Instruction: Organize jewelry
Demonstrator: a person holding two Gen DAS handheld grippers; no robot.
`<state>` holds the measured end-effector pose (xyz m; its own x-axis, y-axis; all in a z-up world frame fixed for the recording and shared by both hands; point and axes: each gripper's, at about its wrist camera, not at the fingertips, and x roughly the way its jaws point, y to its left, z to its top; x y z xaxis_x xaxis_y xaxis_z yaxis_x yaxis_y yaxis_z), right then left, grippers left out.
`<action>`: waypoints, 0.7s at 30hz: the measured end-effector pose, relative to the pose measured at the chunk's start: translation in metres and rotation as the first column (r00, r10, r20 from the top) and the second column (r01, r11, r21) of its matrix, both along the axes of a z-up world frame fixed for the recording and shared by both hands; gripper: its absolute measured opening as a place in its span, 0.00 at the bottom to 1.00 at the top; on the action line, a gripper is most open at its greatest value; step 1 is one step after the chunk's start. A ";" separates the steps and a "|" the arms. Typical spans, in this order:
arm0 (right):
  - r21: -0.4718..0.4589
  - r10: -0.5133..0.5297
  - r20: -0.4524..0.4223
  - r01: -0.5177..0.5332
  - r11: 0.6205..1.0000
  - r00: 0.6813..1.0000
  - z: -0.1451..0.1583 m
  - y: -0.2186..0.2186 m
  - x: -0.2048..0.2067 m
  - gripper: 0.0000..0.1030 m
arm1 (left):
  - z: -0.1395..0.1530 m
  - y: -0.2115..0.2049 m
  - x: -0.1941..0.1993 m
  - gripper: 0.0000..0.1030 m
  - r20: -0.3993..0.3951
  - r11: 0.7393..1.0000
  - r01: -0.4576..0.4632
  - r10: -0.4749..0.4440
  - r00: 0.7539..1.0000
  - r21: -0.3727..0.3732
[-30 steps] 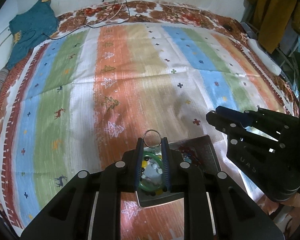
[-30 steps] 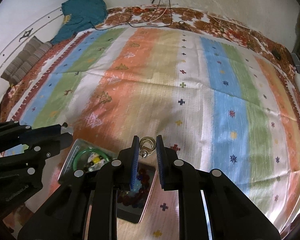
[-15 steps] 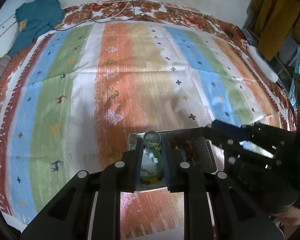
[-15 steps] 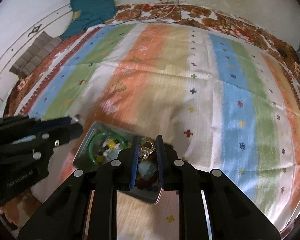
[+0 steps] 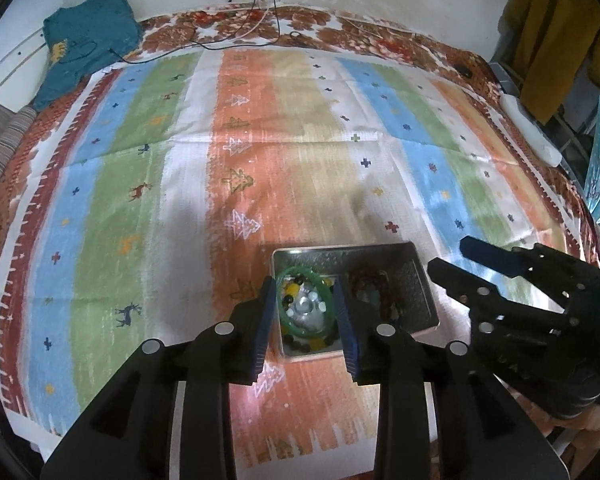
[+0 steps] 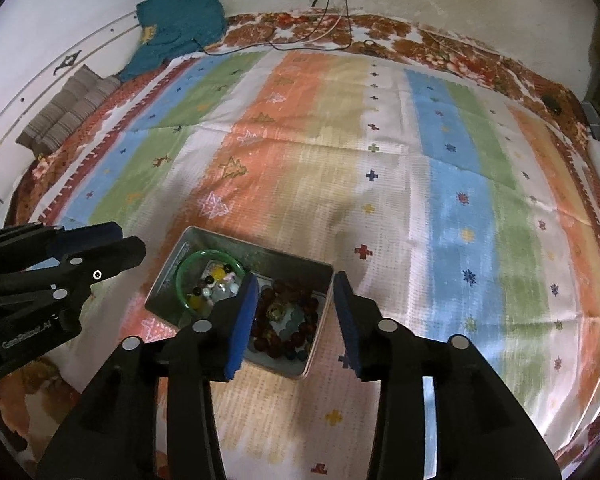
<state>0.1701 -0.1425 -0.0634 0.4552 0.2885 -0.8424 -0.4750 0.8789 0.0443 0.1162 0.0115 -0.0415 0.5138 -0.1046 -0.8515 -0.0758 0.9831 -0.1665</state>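
Hanging over a metal tin on the striped cloth, both grippers stand with their jaws parted and nothing between the pads. The left gripper has just been opening; through its gap shows the tin's left compartment, where a green bangle rings a silvery piece and loose yellow and dark beads. No pad touches any of it. The right gripper has also just been opening and now stands wider than the left. Below its gap lies the right compartment, with a dark red bead string coiled around a small gold piece. In the right view the tin sits just ahead of the fingers, and the left gripper shows beside it, apart from its rim.
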 end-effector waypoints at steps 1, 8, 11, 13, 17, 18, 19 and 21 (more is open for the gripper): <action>0.004 -0.002 -0.001 0.002 1.000 1.000 0.001 -0.002 -0.002 0.43 | 0.001 -0.001 -0.003 0.32 0.002 1.000 0.003 -0.003 1.000 0.001; 0.022 -0.017 0.012 0.016 1.000 1.000 0.009 -0.015 -0.019 0.49 | 0.008 -0.006 -0.027 0.47 0.019 1.000 0.025 -0.025 1.000 0.016; 0.032 -0.022 0.022 0.021 0.999 1.000 0.013 -0.020 -0.025 0.53 | 0.012 -0.006 -0.037 0.54 0.031 0.999 0.029 -0.029 0.999 0.017; 0.039 -0.025 0.028 0.023 0.999 0.999 0.016 -0.023 -0.030 0.57 | 0.014 -0.006 -0.043 0.57 0.039 1.000 0.028 -0.028 0.999 0.014; 0.060 -0.024 0.012 0.023 0.998 1.000 0.017 -0.028 -0.035 0.62 | 0.016 -0.006 -0.052 0.65 0.043 0.999 0.033 -0.032 0.999 -0.001; 0.063 -0.021 0.011 0.020 0.998 1.000 0.017 -0.028 -0.036 0.63 | 0.016 -0.007 -0.054 0.66 0.046 0.999 0.033 -0.033 0.998 0.000; 0.066 -0.018 0.011 0.017 0.998 1.000 0.018 -0.029 -0.038 0.64 | 0.017 -0.008 -0.056 0.68 0.048 0.999 0.035 -0.035 0.998 0.005; 0.074 -0.016 0.017 0.014 0.997 1.000 0.021 -0.031 -0.042 0.67 | 0.017 -0.010 -0.060 0.70 0.050 0.999 0.038 -0.039 0.998 0.006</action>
<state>0.1281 -0.1731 -0.0428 0.4748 0.3425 -0.8107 -0.4632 0.8805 0.1007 0.0565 0.0018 -0.0248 0.5516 -0.1210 -0.8253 -0.0296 0.9860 -0.1643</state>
